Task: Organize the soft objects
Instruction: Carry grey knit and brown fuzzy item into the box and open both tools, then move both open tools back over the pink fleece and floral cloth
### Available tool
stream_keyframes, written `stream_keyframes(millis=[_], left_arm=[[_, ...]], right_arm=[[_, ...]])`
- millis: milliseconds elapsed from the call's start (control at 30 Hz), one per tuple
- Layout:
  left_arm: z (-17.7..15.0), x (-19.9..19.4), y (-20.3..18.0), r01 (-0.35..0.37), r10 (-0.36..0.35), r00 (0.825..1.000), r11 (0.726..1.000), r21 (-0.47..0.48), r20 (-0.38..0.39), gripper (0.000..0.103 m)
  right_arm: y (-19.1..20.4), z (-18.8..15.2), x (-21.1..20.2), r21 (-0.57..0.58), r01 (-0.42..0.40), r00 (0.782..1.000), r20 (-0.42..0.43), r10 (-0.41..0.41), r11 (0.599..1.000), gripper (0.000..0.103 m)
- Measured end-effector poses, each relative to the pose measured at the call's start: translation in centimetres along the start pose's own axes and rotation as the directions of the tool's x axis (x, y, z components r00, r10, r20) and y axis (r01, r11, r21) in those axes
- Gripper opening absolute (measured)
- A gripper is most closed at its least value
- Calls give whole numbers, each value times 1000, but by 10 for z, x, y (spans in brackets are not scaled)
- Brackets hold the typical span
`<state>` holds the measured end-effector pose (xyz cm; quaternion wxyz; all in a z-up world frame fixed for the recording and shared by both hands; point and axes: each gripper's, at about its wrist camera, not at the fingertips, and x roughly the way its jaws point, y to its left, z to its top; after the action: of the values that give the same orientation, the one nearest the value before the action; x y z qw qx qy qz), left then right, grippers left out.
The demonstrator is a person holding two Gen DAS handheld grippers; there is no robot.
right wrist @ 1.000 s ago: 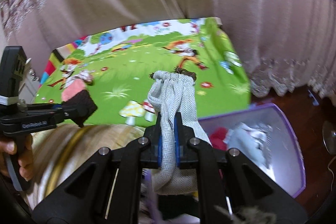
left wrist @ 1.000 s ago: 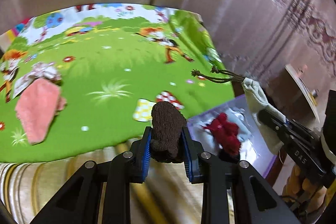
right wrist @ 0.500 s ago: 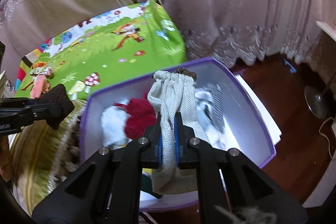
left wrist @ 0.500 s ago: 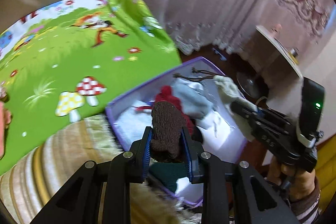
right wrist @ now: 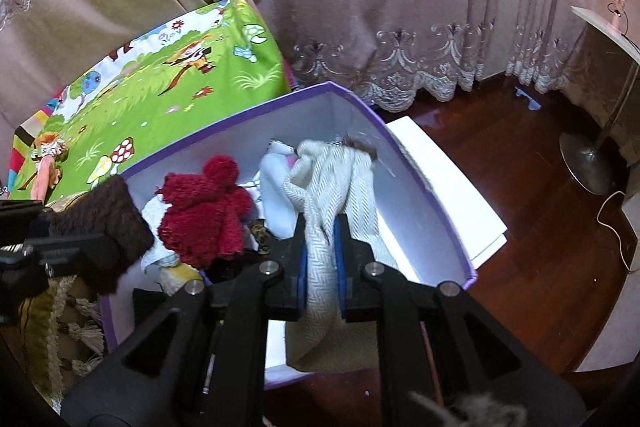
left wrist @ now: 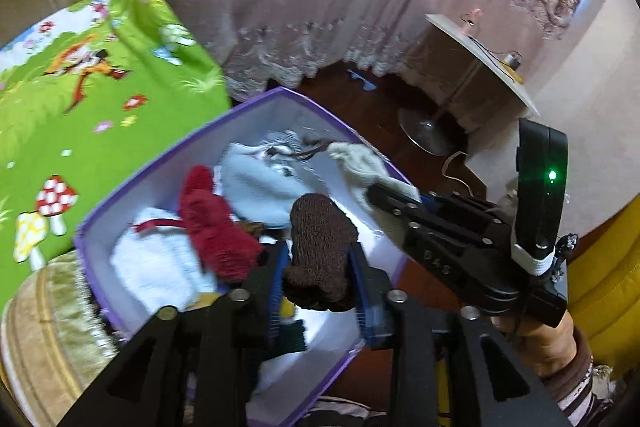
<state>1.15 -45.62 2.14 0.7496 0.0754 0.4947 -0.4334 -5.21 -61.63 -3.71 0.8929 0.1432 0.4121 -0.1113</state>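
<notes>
In the left wrist view, the left gripper (left wrist: 320, 263), low in the centre, has a brown knitted piece (left wrist: 322, 247) between its opening jaws, above the purple-rimmed storage box (left wrist: 256, 107). In the right wrist view, the right gripper (right wrist: 320, 259) pinches a cream herringbone drawstring pouch (right wrist: 332, 179), its jaws easing apart, over the box beside a red knitted item (right wrist: 204, 211).

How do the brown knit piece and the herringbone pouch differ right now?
The brown knit piece is dark, chunky and short; the herringbone pouch is pale, flat-woven and long, hanging below the jaws. The left gripper carries the brown piece, the right gripper the pouch. Both sit over the purple box, jaws opening.
</notes>
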Motion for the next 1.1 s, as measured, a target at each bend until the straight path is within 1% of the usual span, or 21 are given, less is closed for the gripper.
stream_keyframes(millis=[67,100,167,233,333,433,533,600,633,667,733,800,867,933,967,1033,1100], left_arm=[[1,6,-3,11,-11,1000,1000,1,-10,46],[0,8,-4,20,-20,1000,1000,0,-17,48],[0,8,-4,14,-14,1000,1000,-3,-18,53],[0,6,-1,11,-11,1000,1000,-18,-14,54],[0,-3,7,9,-9,1000,999,-43,7,58],[-1,-17,14,-2,5,999,998,-64,49,62],[-1,-33,17,-24,28,995,999,-41,93,64],[0,-47,19,-55,59,989,998,-34,135,69],[1,-53,21,-70,74,986,997,-34,150,75],[0,-59,23,-84,88,982,996,-34,167,77],[-1,-72,29,-113,119,971,993,-44,208,79],[-3,-84,38,-175,187,954,982,-72,236,82],[-6,-97,50,-166,182,944,983,-80,276,82],[-9,-107,60,-186,202,929,979,-82,309,83],[-11,-113,68,-220,235,915,972,-83,329,83],[-15,-122,84,-272,289,894,957,-98,342,83],[-19,-129,99,-333,361,871,933,-139,333,83]], right_arm=[[-3,-1,-1,4,5,1000,2,-6,1000,25],[-4,-1,-2,6,5,1000,2,-5,1000,27],[-6,-1,-4,11,6,1000,7,-6,1000,36],[-8,-1,-5,14,5,1000,10,-5,1000,41],[-6,2,-7,13,5,1000,16,-5,1000,42],[-2,5,-11,15,-5,1000,26,4,1000,43],[6,9,-15,6,-15,999,37,14,1000,43],[12,12,-18,-2,-23,999,44,23,1000,43],[15,14,-20,-6,-26,999,47,26,1000,44],[19,15,-21,-12,-30,998,51,31,999,44],[28,18,-24,-24,-37,998,57,38,999,44],[39,22,-27,-45,-47,997,63,50,998,45],[49,25,-30,-61,-57,996,67,61,997,47],[60,28,-31,-76,-72,995,69,77,995,48],[69,30,-32,-86,-82,994,70,88,993,48],[82,31,-33,-109,-97,992,69,105,989,49],[99,33,-33,-140,-119,990,65,129,983,49]])
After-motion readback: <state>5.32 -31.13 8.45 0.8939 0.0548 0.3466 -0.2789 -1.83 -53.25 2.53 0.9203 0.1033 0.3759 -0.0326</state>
